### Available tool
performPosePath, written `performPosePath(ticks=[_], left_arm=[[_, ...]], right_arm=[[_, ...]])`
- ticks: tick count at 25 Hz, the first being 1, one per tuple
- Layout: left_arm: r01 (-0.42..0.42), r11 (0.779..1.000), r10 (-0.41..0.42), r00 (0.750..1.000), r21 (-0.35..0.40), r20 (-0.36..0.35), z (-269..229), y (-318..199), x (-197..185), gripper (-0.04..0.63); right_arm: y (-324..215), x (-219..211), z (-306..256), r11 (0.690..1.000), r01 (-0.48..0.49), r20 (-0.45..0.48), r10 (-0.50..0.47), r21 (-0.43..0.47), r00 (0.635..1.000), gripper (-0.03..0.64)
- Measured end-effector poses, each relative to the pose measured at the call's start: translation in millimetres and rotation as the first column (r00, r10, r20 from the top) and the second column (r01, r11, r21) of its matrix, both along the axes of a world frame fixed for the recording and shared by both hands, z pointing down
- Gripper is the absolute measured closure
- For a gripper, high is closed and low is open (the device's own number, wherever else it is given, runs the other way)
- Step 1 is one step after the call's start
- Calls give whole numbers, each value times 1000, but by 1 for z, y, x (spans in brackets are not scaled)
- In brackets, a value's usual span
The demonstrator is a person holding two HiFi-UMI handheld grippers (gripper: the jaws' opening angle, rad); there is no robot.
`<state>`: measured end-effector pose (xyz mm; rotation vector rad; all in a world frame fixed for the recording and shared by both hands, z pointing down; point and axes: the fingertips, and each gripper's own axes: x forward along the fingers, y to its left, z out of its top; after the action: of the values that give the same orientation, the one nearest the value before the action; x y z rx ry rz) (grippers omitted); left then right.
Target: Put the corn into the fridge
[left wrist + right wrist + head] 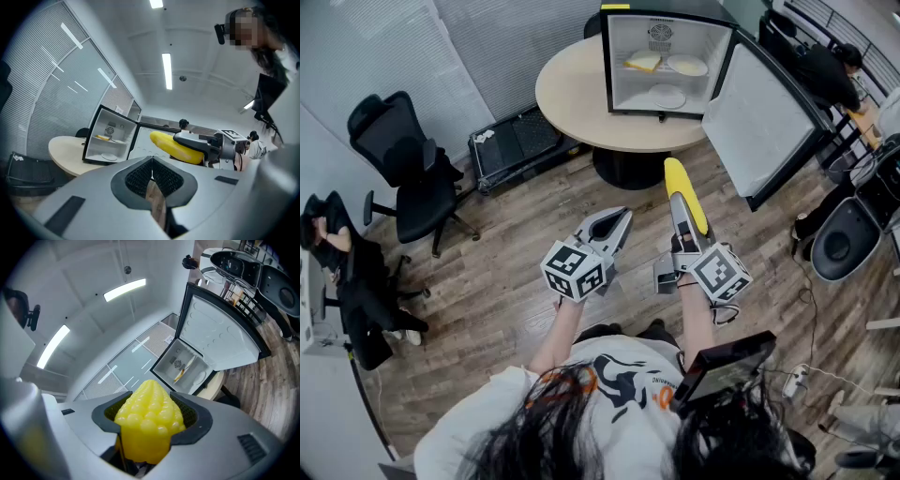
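The bumpy yellow plastic corn cob (682, 180) lies level, tip toward twelve o'clock; there the small white fridge (628, 42) stands open.

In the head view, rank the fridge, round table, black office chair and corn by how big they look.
1. fridge with its door open
2. round table, partly hidden behind it, so those two are unsure
3. black office chair
4. corn, smallest though nearest

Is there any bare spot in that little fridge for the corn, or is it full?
The lower shelf is bare left of its white plate, up to the left wall of the fridge: likely room for the corn. The upper shelf is crowded: a yellow slice beside a second plate. Outside, the round table is bare left of the fridge.
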<state>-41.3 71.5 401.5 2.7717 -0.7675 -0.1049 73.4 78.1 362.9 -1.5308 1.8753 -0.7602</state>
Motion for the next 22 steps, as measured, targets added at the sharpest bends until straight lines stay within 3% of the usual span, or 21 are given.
performPosePath(ticks=[7,11,22], left_arm=[[-28,999,28,1000,14,6,-9,-6,4,584],[-29,999,29,1000,17,-2,-11,-9,9,584],[3,1000,-3,1000,8,19,-7,-18,39,584]], right_arm=[[-16,-12,4,1000,-23,-178,22,-4,984,360],[-23,-7,5,999,-33,-163,34,7,986,360],[-25,20,12,999,-36,-333,27,-21,943,360]])
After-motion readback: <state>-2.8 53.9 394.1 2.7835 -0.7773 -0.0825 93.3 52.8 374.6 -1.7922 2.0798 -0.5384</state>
